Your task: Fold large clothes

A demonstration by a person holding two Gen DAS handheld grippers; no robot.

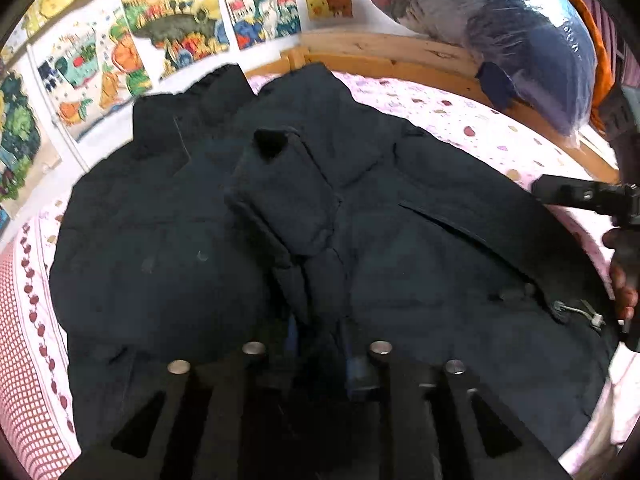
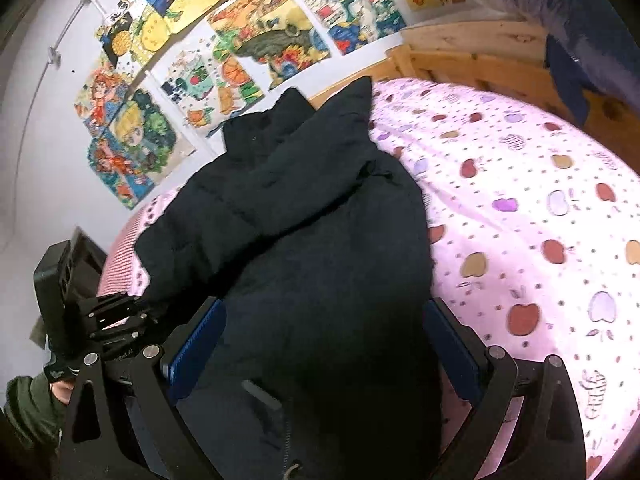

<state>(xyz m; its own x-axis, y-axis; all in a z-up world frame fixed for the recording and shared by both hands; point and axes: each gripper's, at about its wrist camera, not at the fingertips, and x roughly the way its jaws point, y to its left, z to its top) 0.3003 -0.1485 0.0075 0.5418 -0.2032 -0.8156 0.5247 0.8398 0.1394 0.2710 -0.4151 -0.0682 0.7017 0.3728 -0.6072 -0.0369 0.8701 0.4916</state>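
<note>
We cannot tell whether the left claw pinches cloth: its tips sink into the dark jacket. The jacket's near hem runs off the bottom frame edge. The bagged bundle at the bed's far corner is blurred, contents unidentifiable.

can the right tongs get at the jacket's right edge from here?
Probably yes. The right tongs stand open astride the dark jacket, whose right edge lies bare on the pink sheet; nothing lies between them.
</note>
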